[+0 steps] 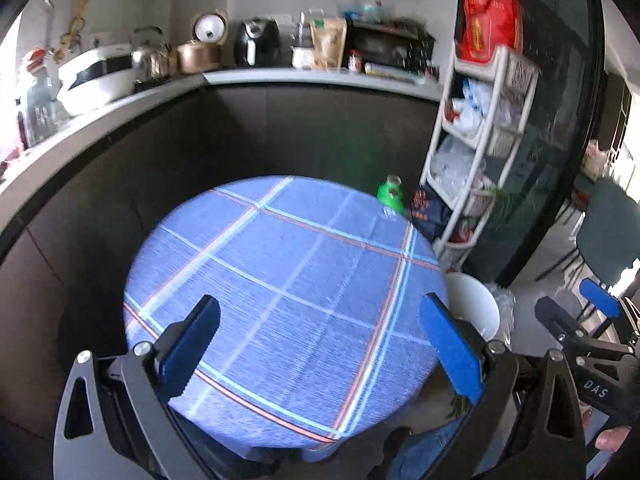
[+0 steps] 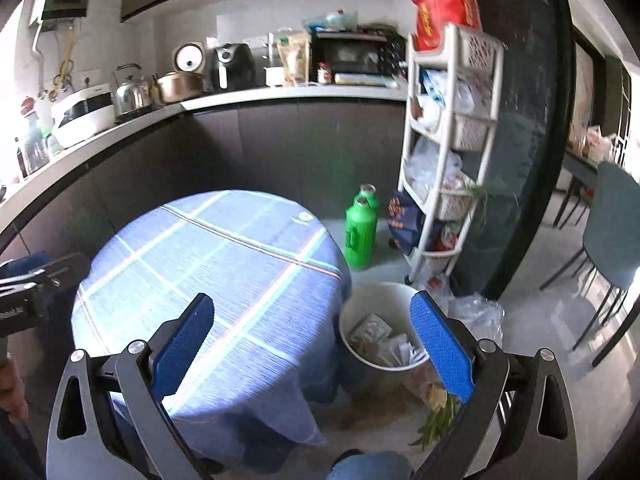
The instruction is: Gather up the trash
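Trash, crumpled paper, fills the white bin; both grippers gape wide, empty.

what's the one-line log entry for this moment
left gripper: open, empty, over table | right gripper: open, empty, near bin | bin: holds trash | greens: on floor by bin

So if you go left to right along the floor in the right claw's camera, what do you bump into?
Round table with the blue plaid cloth → white trash bin full of wrappers → crumpled clear plastic bag → green chair.
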